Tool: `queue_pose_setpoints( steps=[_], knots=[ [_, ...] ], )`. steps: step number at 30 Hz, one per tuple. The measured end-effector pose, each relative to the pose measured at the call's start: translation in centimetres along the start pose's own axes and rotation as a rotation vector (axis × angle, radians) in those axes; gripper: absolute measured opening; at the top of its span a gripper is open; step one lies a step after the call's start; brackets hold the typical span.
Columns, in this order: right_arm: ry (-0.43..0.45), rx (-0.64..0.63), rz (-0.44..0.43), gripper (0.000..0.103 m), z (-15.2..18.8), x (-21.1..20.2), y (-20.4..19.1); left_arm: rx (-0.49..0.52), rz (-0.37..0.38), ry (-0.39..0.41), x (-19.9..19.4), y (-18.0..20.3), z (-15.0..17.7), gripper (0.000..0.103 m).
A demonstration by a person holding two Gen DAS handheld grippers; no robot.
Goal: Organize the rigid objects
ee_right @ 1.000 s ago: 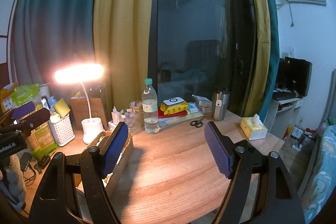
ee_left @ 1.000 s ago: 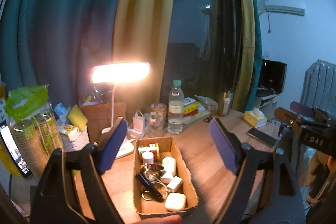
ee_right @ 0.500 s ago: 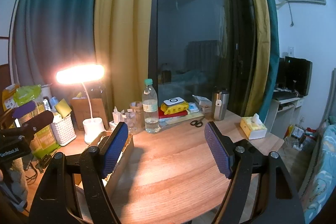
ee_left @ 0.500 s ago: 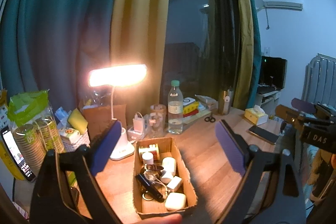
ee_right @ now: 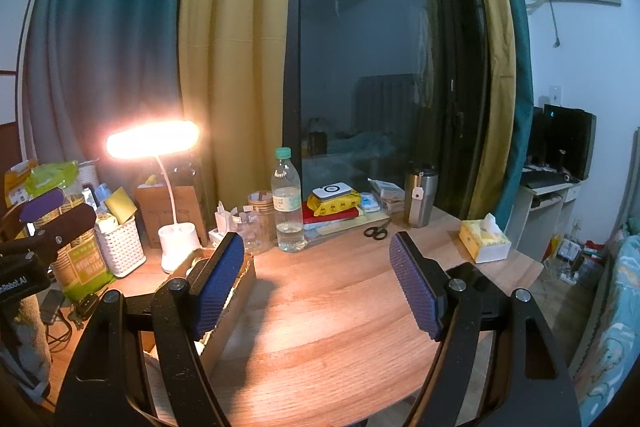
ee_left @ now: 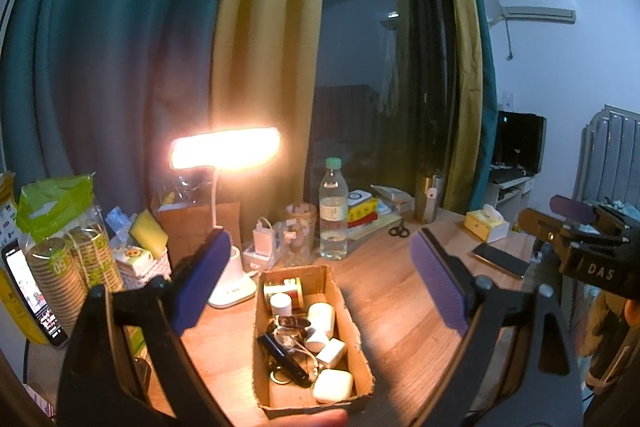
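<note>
While both grippers' jaws gape empty, the left pad (ee_right: pixel 216 287) hides most of the cardboard box (ee_right: pixel 236 291).

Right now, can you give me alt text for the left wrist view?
The open left tool hovers, holding nothing, over a cardboard box of small items, including a white earbud case, on a wooden desk. Behind stand a lit desk lamp and a water bottle; the right tool shows at far right.
</note>
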State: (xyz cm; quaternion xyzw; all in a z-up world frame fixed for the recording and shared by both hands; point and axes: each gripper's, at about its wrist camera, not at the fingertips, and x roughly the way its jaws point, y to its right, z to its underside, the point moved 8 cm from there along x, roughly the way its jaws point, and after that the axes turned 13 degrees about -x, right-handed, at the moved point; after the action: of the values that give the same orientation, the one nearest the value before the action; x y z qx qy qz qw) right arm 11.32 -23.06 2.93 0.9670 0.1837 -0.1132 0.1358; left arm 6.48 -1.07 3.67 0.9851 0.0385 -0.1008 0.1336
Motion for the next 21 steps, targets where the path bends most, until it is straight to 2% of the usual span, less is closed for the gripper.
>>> queue_pose_setpoints(
  steps=[21],
  knots=[
    [-0.002, -0.002, -0.002, 0.078, 0.21, 0.21, -0.26, -0.018, -0.007, 0.013, -0.25, -0.4, -0.19, 0.092]
  ],
)
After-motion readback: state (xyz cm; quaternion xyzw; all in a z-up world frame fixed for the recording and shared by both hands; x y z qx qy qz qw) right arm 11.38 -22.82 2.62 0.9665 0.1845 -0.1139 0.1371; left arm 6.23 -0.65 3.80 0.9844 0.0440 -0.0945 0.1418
